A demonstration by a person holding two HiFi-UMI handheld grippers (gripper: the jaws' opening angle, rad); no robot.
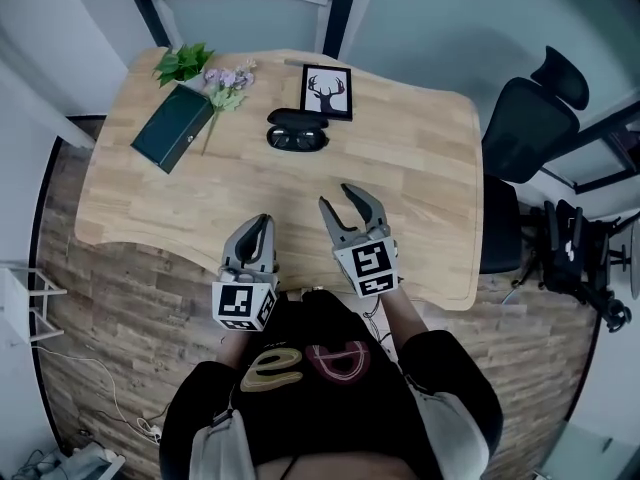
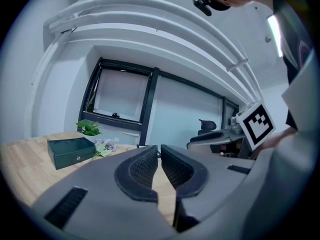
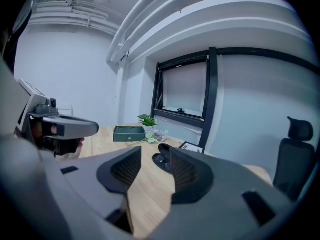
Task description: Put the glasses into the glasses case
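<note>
Light wooden worktop (image 1: 420, 168) carries dark green box (image 1: 172, 127), leafy sprig (image 1: 182, 63), pale flowers (image 1: 225, 83) beside box, framed deer picture (image 1: 326, 92), open black glasses case (image 1: 297, 130) just before picture.

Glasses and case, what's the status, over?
Left gripper shut, right gripper open, both empty. Glasses lie at the open glasses case; inside or not, unclear. Nothing in the way.

The person wears a black top (image 1: 330, 398) with a looping print on the chest, one shape mustard yellow and one dull red, and pale grey panels on the sleeves (image 1: 452, 423). The left gripper (image 1: 263, 224) and right gripper (image 1: 334, 196) have matte grey shells tapering into curved fingers (image 2: 141, 168) lined with dark, finely ribbed pads. Each carries a white cube (image 1: 368, 268) printed with black square markers.
</note>
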